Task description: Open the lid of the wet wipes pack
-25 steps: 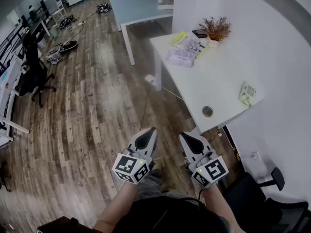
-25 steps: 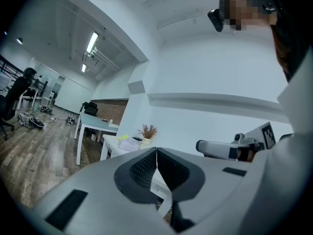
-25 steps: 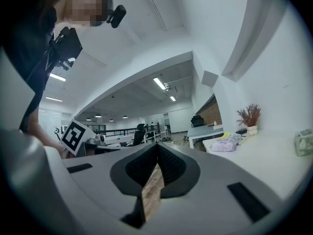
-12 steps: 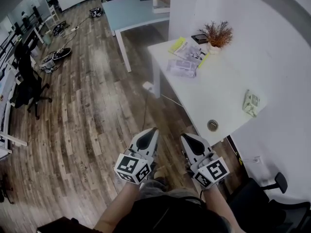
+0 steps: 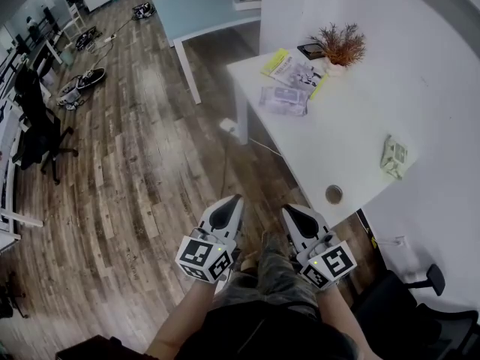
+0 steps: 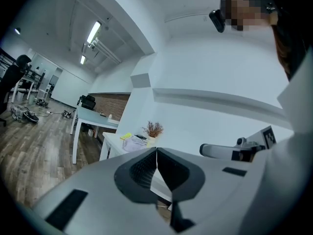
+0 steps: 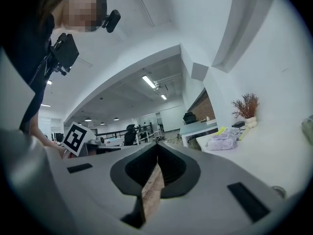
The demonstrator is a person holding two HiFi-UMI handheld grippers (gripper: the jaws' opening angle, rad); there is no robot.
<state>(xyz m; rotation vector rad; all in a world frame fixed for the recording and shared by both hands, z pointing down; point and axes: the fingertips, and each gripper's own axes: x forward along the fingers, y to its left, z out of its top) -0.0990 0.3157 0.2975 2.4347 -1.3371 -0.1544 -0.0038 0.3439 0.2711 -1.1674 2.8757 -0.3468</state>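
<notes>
The wet wipes pack (image 5: 283,100), a pale purplish soft pack, lies on the white table (image 5: 337,141) near its far left edge. It also shows small in the left gripper view (image 6: 133,142) and in the right gripper view (image 7: 222,141). My left gripper (image 5: 234,199) and right gripper (image 5: 286,208) are held side by side over the wooden floor, well short of the table and the pack. Each points level. The jaws of both are shut with nothing between them (image 6: 156,149) (image 7: 157,144).
On the table stand a dried plant in a pot (image 5: 341,47), yellow papers (image 5: 289,66), a black phone (image 5: 309,50) and a small pale-green object (image 5: 395,157). A cable hole (image 5: 334,194) sits near its front corner. A grey-blue desk (image 5: 202,6) stands behind. Office chairs (image 5: 34,126) (image 5: 405,306) flank the floor.
The table and floor have slid nearer and downward in the head view as the person walks toward the table. Both grippers keep their place in the picture and stay shut.
</notes>
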